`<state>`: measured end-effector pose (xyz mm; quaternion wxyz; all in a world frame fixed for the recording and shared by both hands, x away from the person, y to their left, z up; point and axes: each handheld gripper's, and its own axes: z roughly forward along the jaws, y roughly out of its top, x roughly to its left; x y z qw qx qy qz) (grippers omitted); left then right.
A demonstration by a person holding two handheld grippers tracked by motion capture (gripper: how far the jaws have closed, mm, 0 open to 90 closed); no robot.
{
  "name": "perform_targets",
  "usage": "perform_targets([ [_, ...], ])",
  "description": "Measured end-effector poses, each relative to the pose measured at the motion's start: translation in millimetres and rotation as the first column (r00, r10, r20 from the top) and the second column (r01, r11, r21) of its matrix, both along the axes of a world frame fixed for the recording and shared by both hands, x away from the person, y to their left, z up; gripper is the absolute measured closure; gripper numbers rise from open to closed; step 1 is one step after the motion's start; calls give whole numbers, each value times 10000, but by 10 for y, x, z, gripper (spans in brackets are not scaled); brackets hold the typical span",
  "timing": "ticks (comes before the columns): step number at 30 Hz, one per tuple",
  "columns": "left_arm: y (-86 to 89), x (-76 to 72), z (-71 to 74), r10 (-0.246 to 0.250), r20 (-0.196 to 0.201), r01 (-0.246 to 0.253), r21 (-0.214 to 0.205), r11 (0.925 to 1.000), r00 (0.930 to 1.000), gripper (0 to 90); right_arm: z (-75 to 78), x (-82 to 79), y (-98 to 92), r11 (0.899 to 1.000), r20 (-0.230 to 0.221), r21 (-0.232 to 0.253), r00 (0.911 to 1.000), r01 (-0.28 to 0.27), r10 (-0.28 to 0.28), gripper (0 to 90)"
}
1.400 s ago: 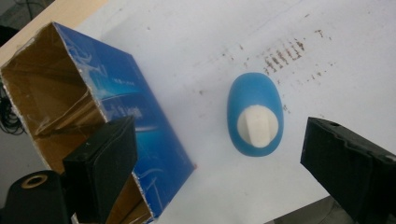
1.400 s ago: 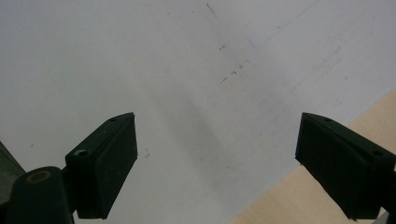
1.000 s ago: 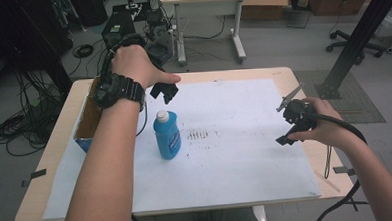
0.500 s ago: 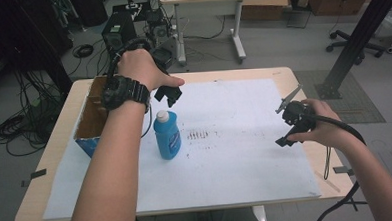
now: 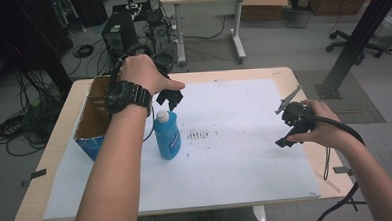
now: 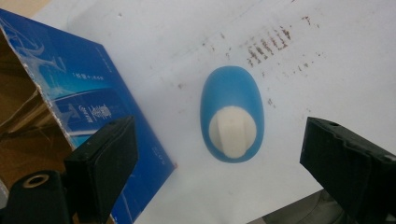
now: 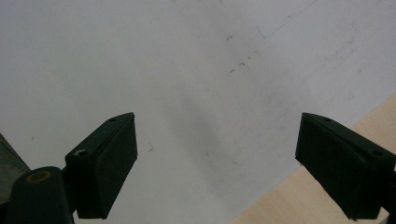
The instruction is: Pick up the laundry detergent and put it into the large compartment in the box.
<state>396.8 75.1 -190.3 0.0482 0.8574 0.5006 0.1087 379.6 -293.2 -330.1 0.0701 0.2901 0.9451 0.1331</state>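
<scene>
High view: my left claw point(image 5: 169, 97) had edged nearer, poised wide open and empty above the bottle point(image 5: 167, 135), standing beside the box point(image 5: 92, 126). My right claw point(image 5: 288, 124) stayed spread, empty, over the counter point(image 5: 306, 155).

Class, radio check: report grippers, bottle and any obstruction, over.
Left gripper open above blue bottle. Right gripper open, idle over paper. Cardboard box close beside bottle.

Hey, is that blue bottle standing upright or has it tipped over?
Upright: the blue bottle stands on its base on the white sheet, white cap pointing up.
</scene>
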Motion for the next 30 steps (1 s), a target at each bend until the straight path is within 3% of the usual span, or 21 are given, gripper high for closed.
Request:
perform_targets([
  [30, -57, 28, -248, 83, -508, -83, 3, 10000, 9987, 121, -45, -4, -16, 10000, -81, -11, 10000, 49, -49, 129],
])
